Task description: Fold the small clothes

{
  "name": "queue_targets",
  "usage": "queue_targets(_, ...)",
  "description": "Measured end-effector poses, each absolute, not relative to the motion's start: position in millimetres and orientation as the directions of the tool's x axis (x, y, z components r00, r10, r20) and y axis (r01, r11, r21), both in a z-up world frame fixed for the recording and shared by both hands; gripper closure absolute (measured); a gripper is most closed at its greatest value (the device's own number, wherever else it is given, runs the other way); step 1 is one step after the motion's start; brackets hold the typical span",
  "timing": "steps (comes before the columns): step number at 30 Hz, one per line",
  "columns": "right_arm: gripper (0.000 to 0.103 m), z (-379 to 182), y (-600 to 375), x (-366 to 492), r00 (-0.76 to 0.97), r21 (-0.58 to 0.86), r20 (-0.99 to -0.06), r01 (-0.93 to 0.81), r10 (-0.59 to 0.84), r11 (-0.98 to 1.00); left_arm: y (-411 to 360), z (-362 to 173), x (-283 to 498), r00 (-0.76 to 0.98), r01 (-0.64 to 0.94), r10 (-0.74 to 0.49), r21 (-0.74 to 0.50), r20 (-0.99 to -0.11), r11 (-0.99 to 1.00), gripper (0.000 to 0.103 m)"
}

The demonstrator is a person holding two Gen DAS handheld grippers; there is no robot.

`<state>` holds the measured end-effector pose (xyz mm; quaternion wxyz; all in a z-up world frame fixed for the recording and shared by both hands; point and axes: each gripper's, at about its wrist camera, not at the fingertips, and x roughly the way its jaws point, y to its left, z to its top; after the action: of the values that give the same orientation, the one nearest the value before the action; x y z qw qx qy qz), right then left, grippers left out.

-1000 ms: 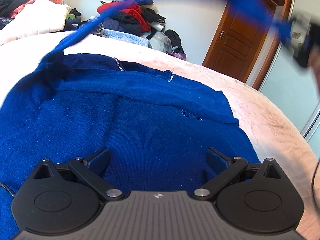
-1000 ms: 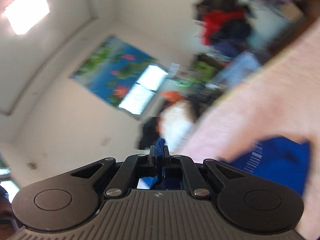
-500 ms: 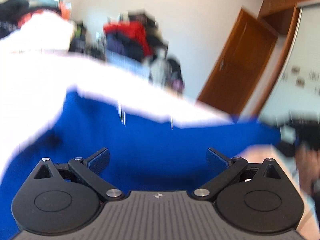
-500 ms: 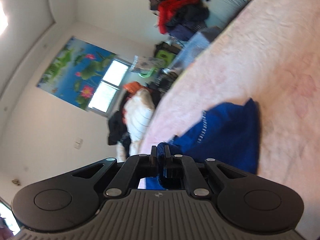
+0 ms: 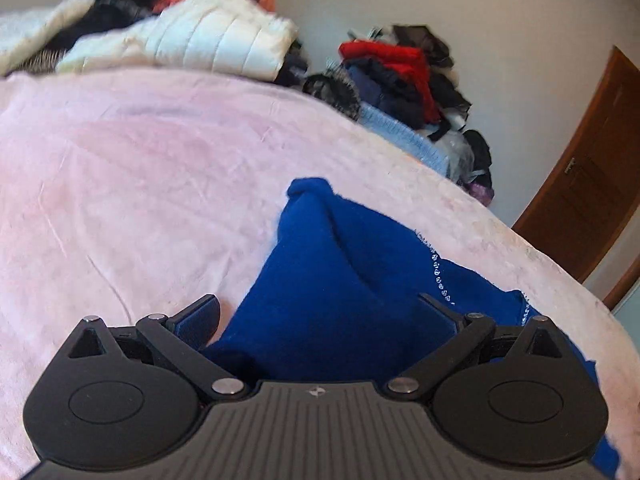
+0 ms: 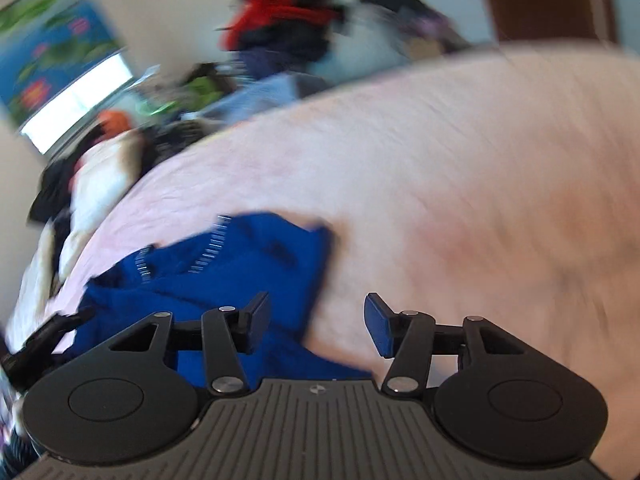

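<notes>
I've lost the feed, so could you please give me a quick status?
Left tongs open over blue sweater. Right tongs open, empty. Sweater bunched on pink bedspread. Nothing in the way.

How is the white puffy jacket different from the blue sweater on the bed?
The white puffy jacket is quilted and shiny-looking; the blue sweater is fuzzy knit with a line of sparkly beads. The jacket lies at the far edge of the pink blanket, piled with other clothes; the sweater lies alone, close to the open left gripper and open right gripper. Neither gripper holds either one. Both are clothes.
</notes>
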<state>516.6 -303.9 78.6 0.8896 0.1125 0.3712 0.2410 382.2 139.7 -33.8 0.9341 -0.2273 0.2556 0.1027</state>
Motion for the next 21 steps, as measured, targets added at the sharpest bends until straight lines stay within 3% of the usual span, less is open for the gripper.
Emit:
queue_targets(4, 0.051, 102.5, -185.9, 542.9, 0.406, 0.335, -0.568, -0.680, 0.716, 0.652, 146.1, -29.5, 379.9, 0.858, -0.304, 0.065, -0.403, -0.509, 0.863, 0.000)
queue_targets(7, 0.073, 96.5, -90.1, 568.4, 0.277, 0.285, -0.637, -0.782, 0.719, 0.554, 149.1, -30.0, 377.6, 0.867, -0.294, 0.052, -0.424, -0.496, 0.857, 0.000)
queue_targets(8, 0.071, 93.2, -59.6, 573.8, 0.262, 0.250, -0.661, -0.806, 0.703, 0.536, 149.4, -30.1, 376.9, 0.869, -0.292, 0.050, -0.428, -0.493, 0.855, 0.000)
queue_targets(16, 0.072, 51.6, 67.3, 586.6, 0.238, 0.066, -0.788, -0.884, 0.568, 0.462, 154.9, -33.0, 374.3, 0.883, -0.278, 0.028, -0.472, -0.469, 0.837, 0.000)
queue_targets(19, 0.099, 34.2, 74.0, 595.2, 0.198, 0.106, -0.825, -0.865, 0.529, 0.491, 158.9, -34.6, 372.5, 0.890, -0.269, 0.016, -0.497, -0.456, 0.825, 0.000)
queue_targets(21, 0.099, 41.5, 65.1, 601.0, 0.205, 0.163, -0.787, -0.839, 0.581, 0.518, 160.5, -35.1, 371.8, 0.893, -0.265, 0.009, -0.509, -0.450, 0.819, 0.000)
